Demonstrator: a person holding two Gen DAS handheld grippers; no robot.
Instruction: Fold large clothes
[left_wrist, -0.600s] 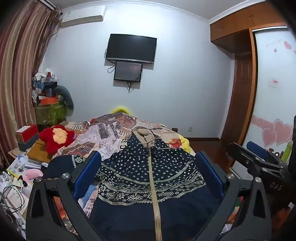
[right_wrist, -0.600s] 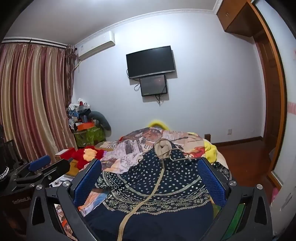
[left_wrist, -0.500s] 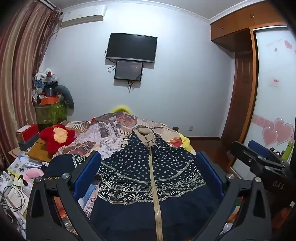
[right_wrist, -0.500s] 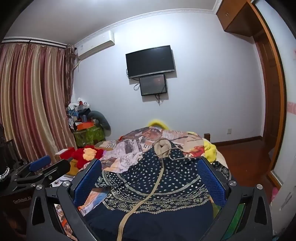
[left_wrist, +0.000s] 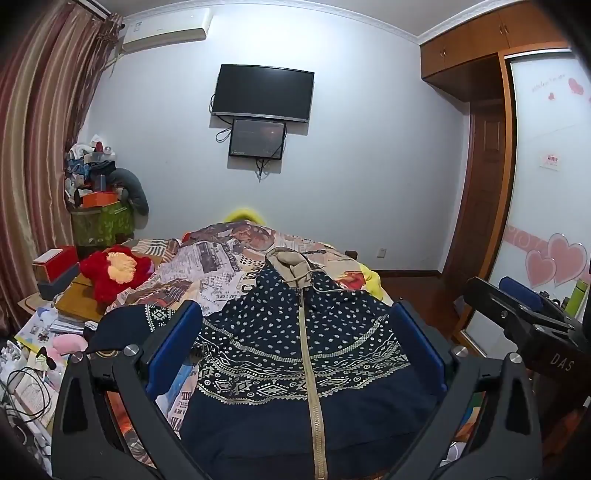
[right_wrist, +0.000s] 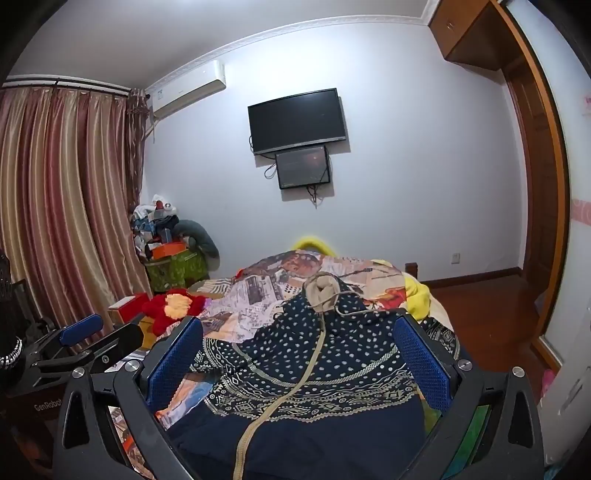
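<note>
Jacket: navy, dotted, with patterned bands and a tan zip down the middle. It lies flat and face up on the bed, hem toward the cameras, tan hood at the far end. One sleeve spreads to the left. No fold is visible yet.

Left gripper: jaws wide apart, holding nothing, poised above the lower body of the jacket.

Right gripper: jaws likewise wide apart and empty, above the same garment from a little to the right; its view shows the zip running slantwise.

Change since 0.6 s ago: almost none. Both views show the jacket in the same layout, with only a slight drift of framing. Neither gripper has closed or touched cloth.

Meaning for the task: folding looks to be at its start. The garment appears spread and ready. The likely next step is a grasp on a sleeve or side edge.

Other items: toy, red and yellow, left of the bed; TV on the far wall.
</note>
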